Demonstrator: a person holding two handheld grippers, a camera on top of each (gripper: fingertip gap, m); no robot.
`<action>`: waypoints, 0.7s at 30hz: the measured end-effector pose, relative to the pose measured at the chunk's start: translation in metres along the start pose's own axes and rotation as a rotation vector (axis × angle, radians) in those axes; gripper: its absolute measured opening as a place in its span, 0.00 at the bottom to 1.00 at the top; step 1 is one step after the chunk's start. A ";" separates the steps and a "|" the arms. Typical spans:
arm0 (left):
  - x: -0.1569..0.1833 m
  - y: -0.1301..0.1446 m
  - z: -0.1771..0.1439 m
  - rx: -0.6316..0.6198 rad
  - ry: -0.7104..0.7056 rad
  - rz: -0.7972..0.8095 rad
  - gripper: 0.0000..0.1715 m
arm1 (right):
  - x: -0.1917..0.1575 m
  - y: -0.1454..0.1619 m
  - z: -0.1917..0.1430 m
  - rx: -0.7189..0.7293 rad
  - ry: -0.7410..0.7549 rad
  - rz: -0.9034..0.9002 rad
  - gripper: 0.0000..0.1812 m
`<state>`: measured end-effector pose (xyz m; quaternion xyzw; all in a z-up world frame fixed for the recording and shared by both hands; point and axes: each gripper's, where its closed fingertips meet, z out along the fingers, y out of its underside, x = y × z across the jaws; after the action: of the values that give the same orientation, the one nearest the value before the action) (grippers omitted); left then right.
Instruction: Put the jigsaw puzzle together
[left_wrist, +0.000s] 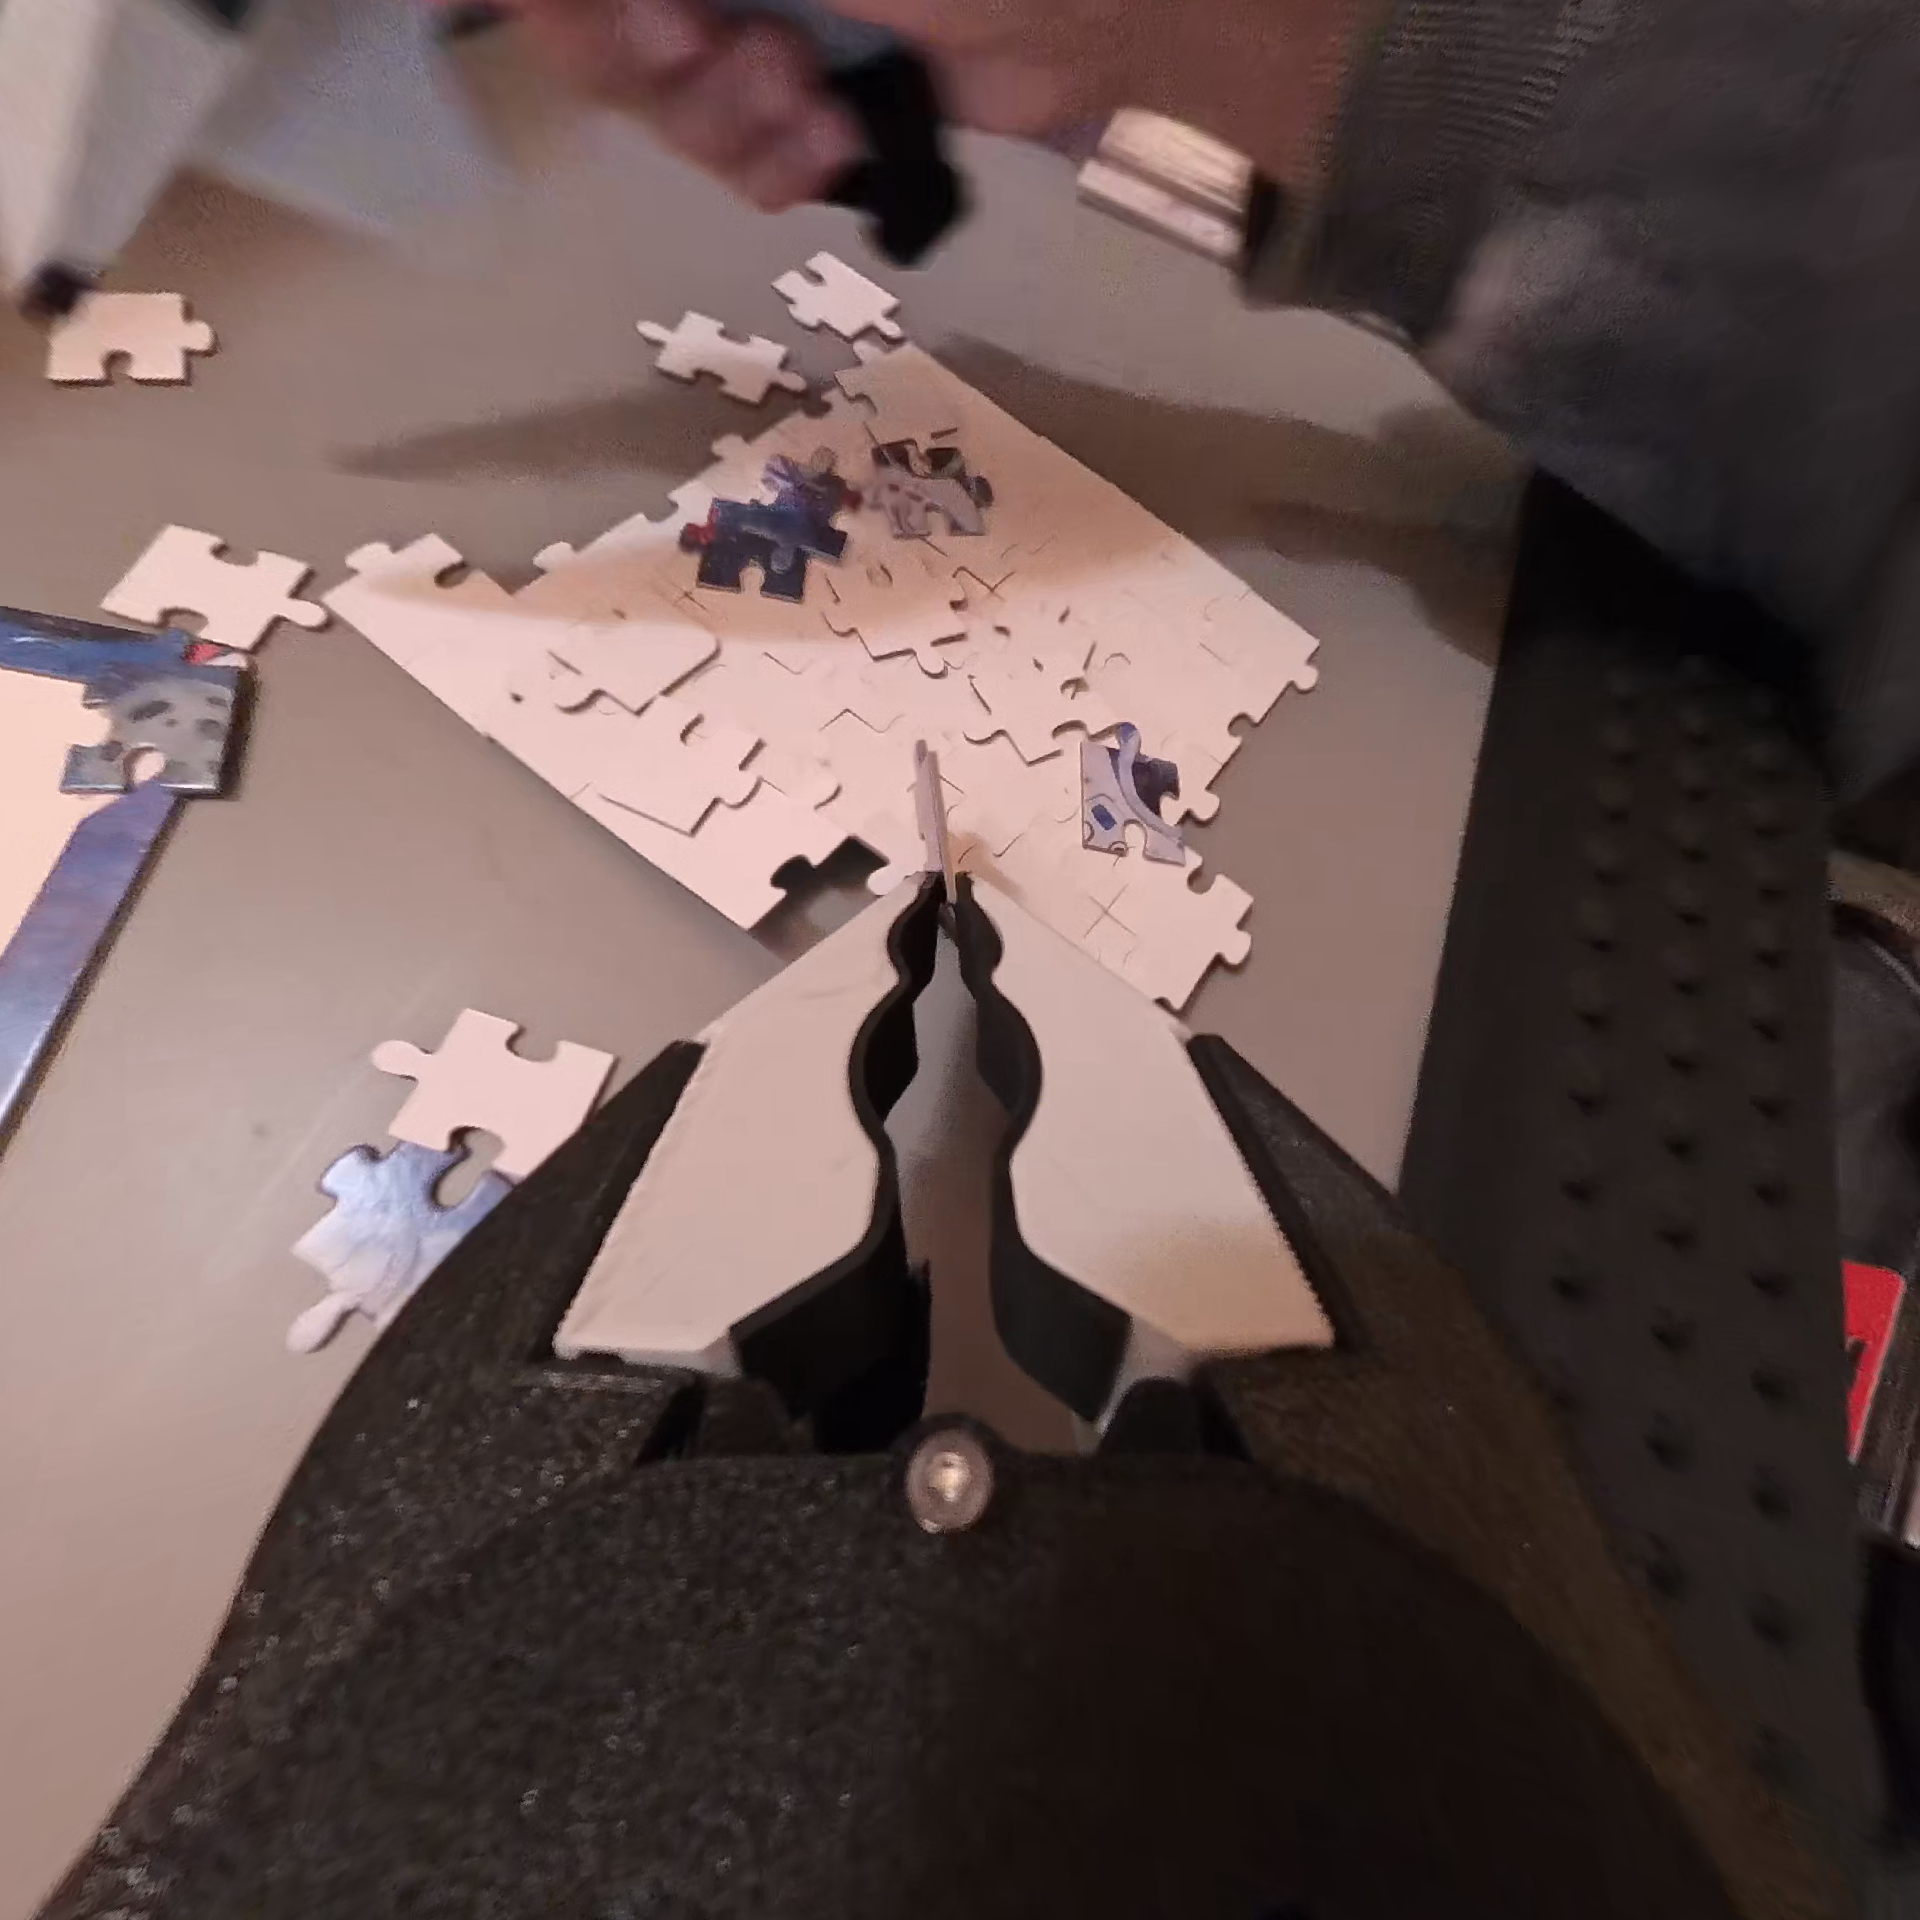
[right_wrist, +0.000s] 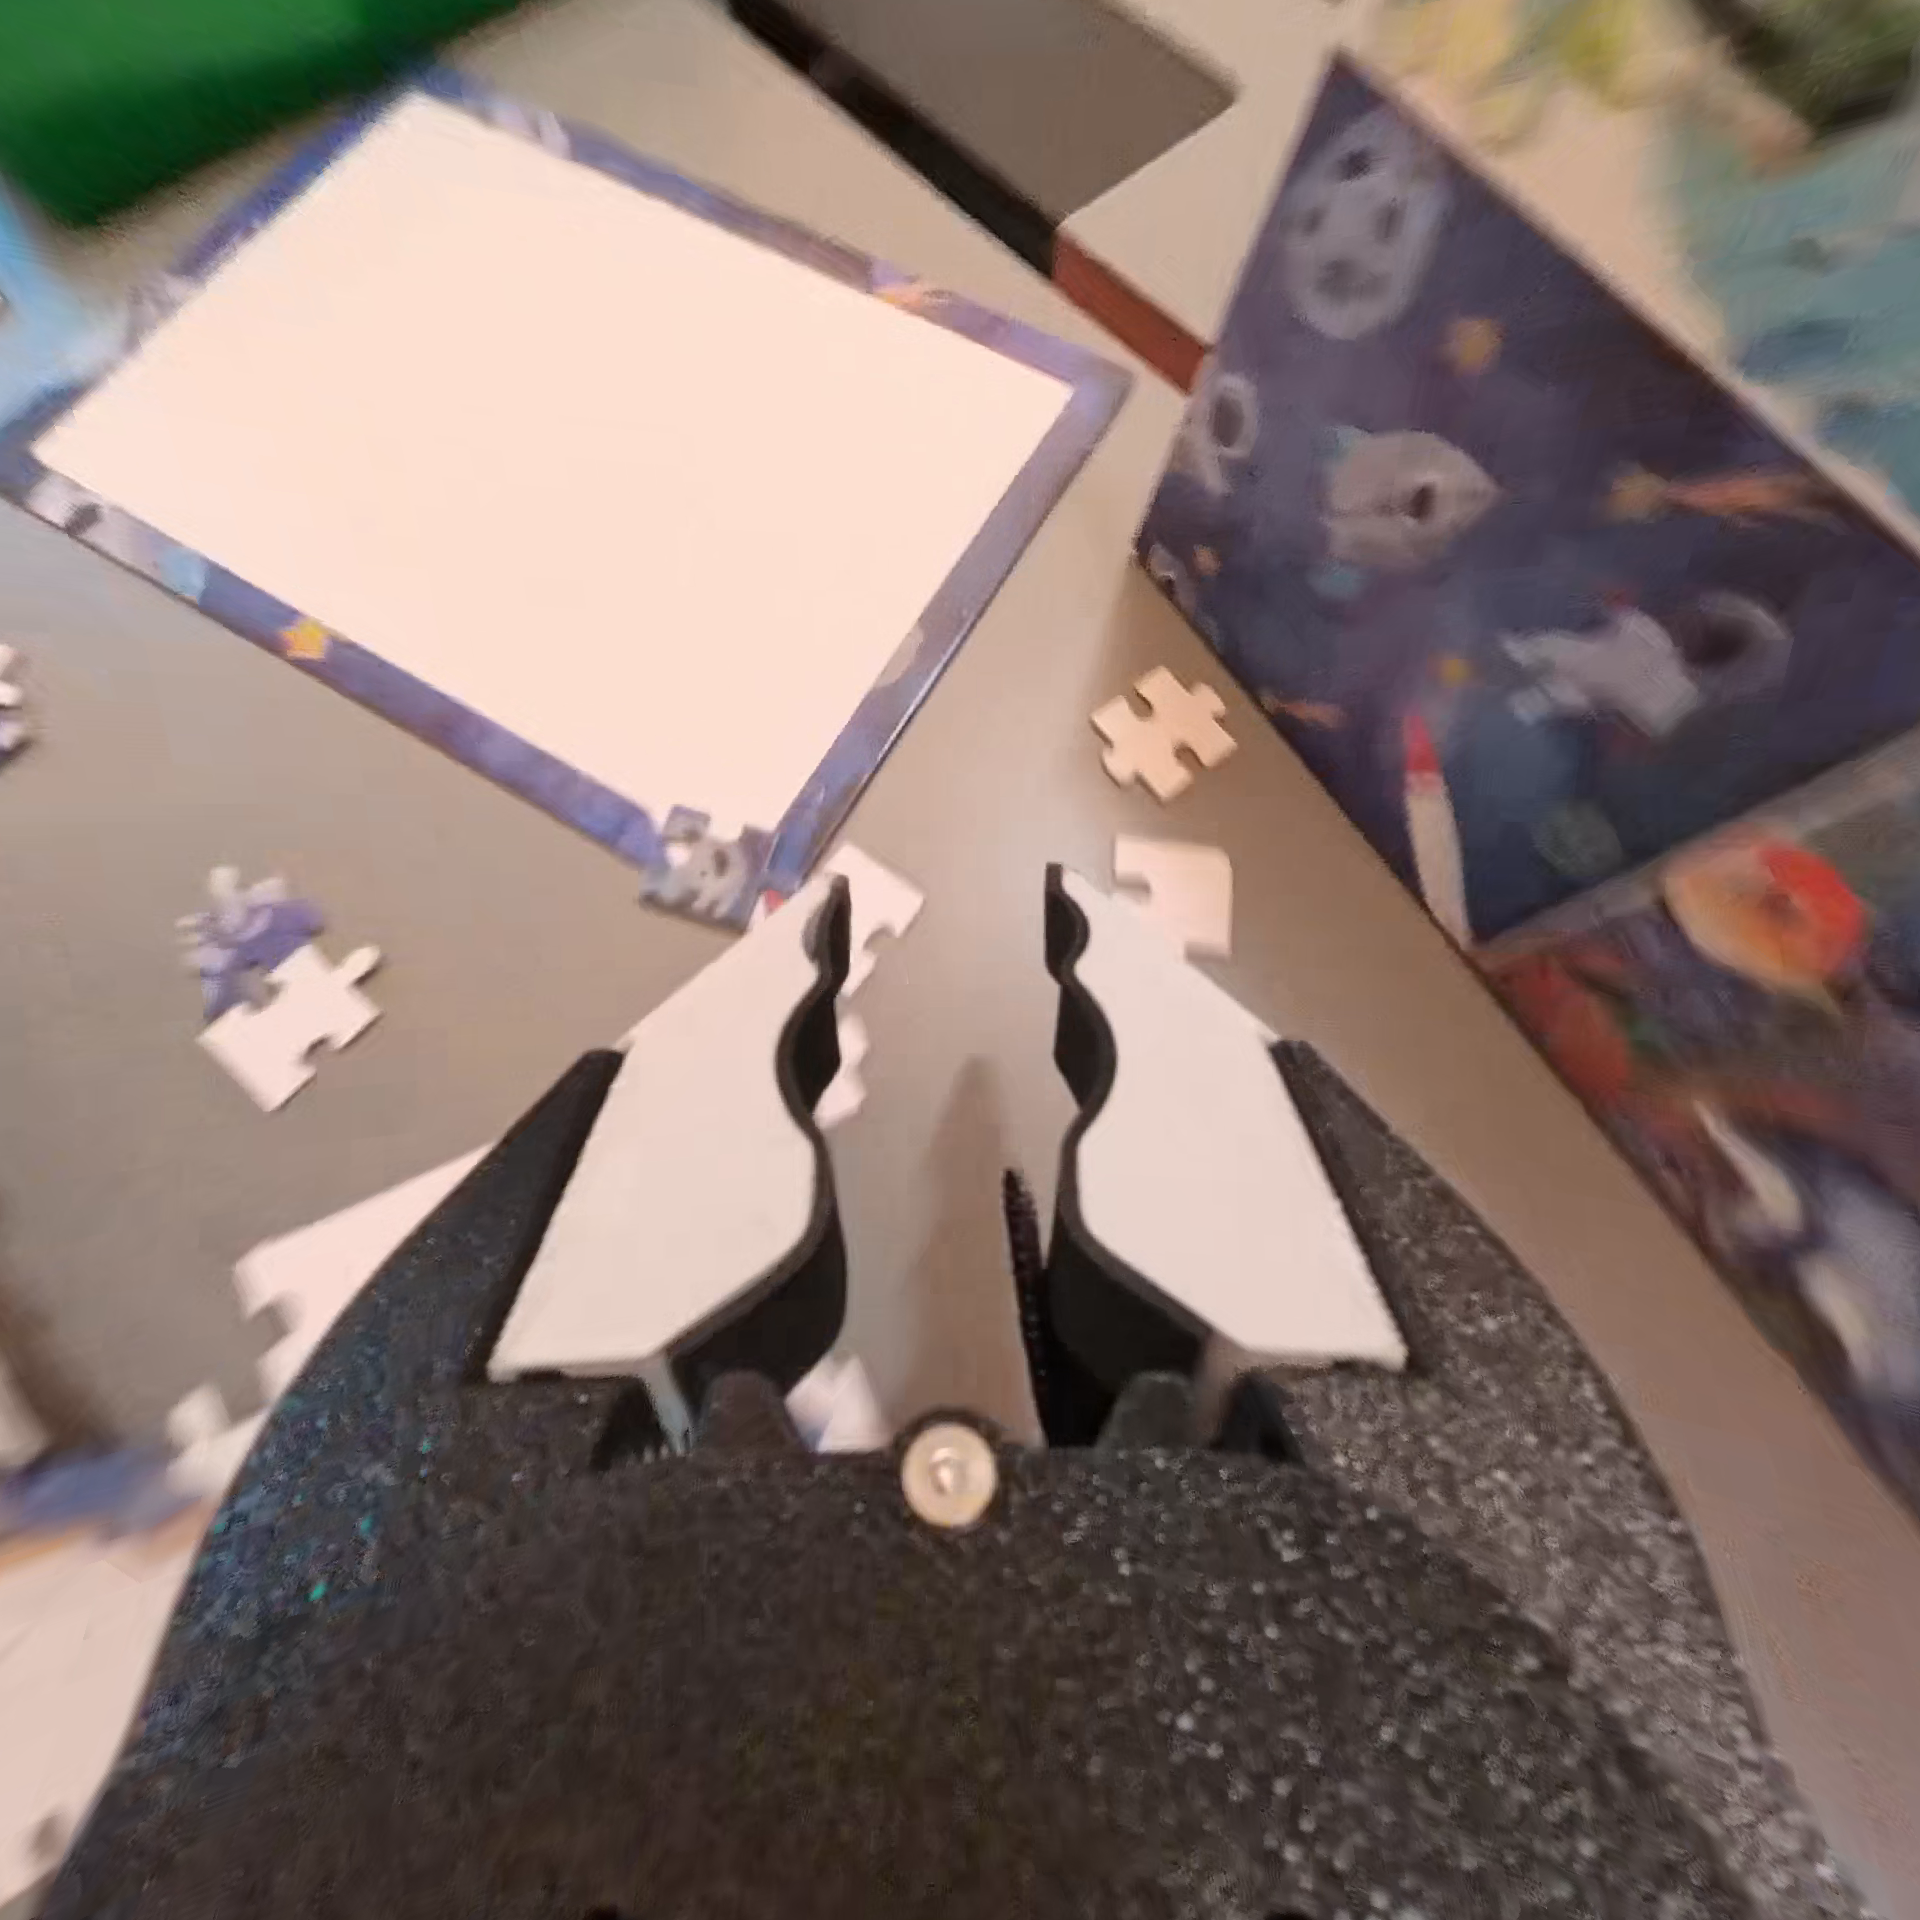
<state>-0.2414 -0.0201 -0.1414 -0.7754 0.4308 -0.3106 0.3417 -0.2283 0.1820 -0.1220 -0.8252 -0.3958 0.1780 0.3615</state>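
Your left gripper (left_wrist: 948, 894) pinches one puzzle piece (left_wrist: 928, 805) edge-on at frame centre; only your right view shows the puzzle frame (right_wrist: 940, 634) whole, right gripper (right_wrist: 948, 899) fingers spread.

The left wrist view looks forward and steeply down along its gripper's fingers (left_wrist: 940, 914), close over a sheet of joined face-down puzzle pieces (left_wrist: 831, 665) on a grey table (left_wrist: 416, 883). The right wrist view, likewise close and tilted down, faces the blue-bordered puzzle tray (right_wrist: 561, 457) and a picture box (right_wrist: 1507, 540). Both views share the table and the tray (left_wrist: 94, 831).
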 end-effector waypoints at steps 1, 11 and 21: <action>0.001 0.002 -0.001 -0.003 0.002 0.002 0.01 | 0.004 -0.004 0.023 -0.026 -0.027 -0.018 0.20; -0.002 0.005 -0.004 -0.008 0.029 -0.019 0.01 | 0.053 0.001 0.080 -0.120 0.061 0.066 0.00; 0.012 0.005 -0.003 -0.014 0.090 0.008 0.01 | -0.050 0.016 0.026 -0.119 -0.211 -0.037 0.02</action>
<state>-0.2403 -0.0338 -0.1418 -0.7612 0.4509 -0.3408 0.3179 -0.2660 0.1481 -0.1508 -0.8145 -0.4566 0.2334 0.2714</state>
